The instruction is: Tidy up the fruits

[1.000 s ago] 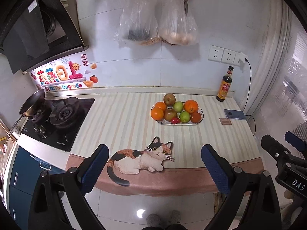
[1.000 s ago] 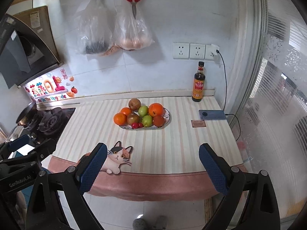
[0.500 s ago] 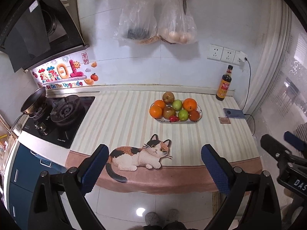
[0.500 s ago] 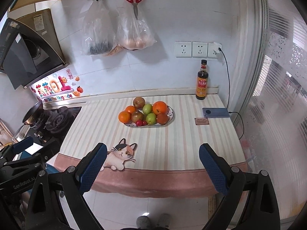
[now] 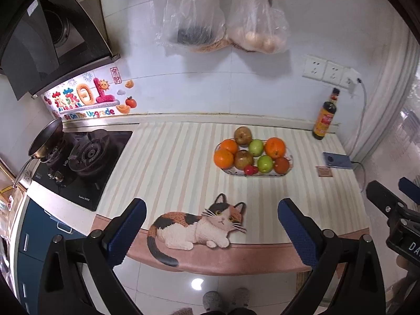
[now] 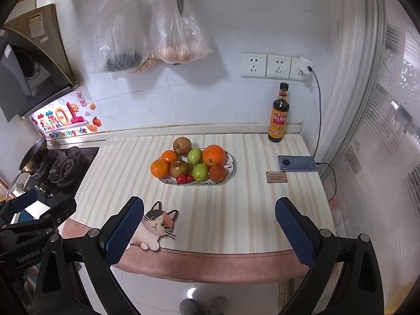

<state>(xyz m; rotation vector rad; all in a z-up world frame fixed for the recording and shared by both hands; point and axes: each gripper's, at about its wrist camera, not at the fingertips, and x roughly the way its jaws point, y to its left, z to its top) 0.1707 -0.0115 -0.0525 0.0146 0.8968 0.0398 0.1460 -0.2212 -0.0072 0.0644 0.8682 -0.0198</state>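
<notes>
An oval plate (image 5: 287, 173) (image 6: 231, 166) on the striped counter holds oranges (image 5: 223, 158) (image 6: 214, 155), green apples (image 5: 264, 163) (image 6: 200, 172), brown pears (image 5: 242, 135) (image 6: 182, 145) and small red fruits (image 5: 250, 169) (image 6: 183, 179). My left gripper (image 5: 211, 232) is open and empty, held in front of the counter's near edge, well short of the plate. My right gripper (image 6: 209, 232) is also open and empty, in front of the near edge. Each gripper shows at the edge of the other's view.
A gas stove (image 5: 78, 162) with a pan (image 5: 46, 137) is at the left. A sauce bottle (image 6: 279, 114), a phone (image 6: 298, 163) on a charging cable and a small card (image 6: 276, 177) are at the right. Bags (image 6: 176, 36) and scissors hang on the wall. A cat picture (image 5: 199, 225) decorates the mat.
Both grippers have moved closer to the counter, so the plate looks slightly larger. Both stay open and empty.
</notes>
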